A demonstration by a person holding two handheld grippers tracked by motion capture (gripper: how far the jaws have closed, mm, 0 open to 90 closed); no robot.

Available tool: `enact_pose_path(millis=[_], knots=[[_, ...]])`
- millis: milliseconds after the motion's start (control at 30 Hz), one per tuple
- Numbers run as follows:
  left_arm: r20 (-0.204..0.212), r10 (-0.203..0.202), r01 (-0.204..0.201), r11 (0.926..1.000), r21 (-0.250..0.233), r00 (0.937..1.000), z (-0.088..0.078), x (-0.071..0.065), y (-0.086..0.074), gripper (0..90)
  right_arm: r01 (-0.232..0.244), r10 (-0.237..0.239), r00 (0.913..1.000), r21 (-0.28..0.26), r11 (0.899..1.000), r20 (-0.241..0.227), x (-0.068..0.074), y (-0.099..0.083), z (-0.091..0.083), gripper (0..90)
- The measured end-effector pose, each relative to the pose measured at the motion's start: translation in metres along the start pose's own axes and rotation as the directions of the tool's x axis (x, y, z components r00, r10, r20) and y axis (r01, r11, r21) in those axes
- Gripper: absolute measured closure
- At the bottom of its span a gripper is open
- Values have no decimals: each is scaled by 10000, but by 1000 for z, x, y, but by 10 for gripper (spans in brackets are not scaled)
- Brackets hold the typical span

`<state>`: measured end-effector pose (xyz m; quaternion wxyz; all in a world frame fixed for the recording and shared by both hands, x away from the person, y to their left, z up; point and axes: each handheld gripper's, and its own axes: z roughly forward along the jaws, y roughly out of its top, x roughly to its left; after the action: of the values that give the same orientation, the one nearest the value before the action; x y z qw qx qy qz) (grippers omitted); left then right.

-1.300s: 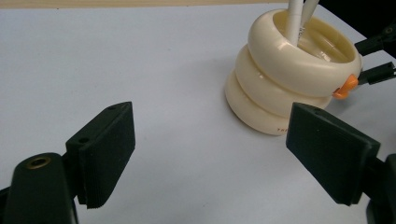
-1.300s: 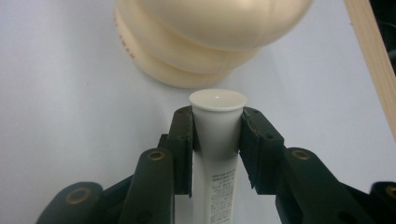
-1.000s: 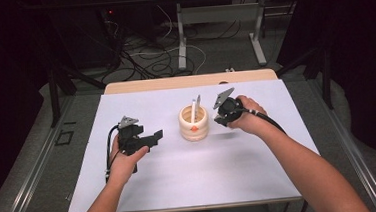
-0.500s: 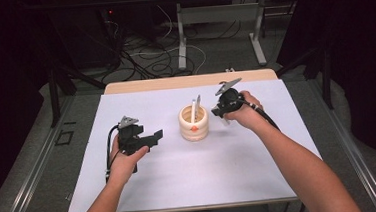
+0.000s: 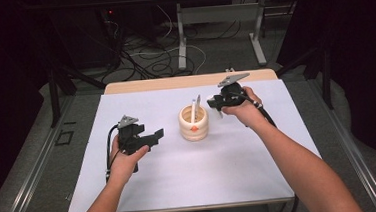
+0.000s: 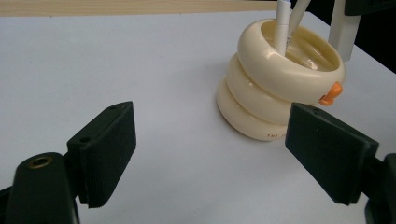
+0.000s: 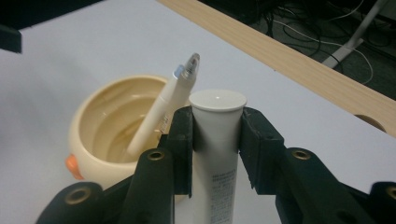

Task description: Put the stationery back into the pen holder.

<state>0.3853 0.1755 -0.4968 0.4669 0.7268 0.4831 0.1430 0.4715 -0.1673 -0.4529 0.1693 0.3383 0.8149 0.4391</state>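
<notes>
My right gripper (image 7: 215, 140) is squeezing a white tube (image 7: 217, 154) and holds it up just right of the cream cup (image 5: 194, 124). A pen (image 7: 161, 109) and one more thing already stand in the cup, so I think part of the job is done. The tube still has to go in. My left gripper (image 6: 210, 154) waits wide open, holding nothing, left of the cup. The table (image 5: 260, 166) has a white top. Behind it the dark floor has cables (image 5: 148, 63).

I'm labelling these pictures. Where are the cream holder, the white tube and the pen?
cream holder (image 6: 261, 109), left gripper view, middle ring.
white tube (image 7: 218, 100), right gripper view, flat cap.
pen (image 7: 161, 112), right gripper view, barrel.
</notes>
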Motion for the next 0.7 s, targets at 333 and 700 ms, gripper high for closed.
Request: enact_pose_path(millis=[333, 700], knots=[[-7, 69, -69, 9999, 74, 10000, 0, 0, 0, 164, -201, 181, 9996, -894, 9958, -239, 7, 7, -9, 674], [-90, 42, -42, 10000, 14, 10000, 0, 1, -1, 163, -374, 278, 9978, -1672, 9852, -595, 18, 16, -12, 674]])
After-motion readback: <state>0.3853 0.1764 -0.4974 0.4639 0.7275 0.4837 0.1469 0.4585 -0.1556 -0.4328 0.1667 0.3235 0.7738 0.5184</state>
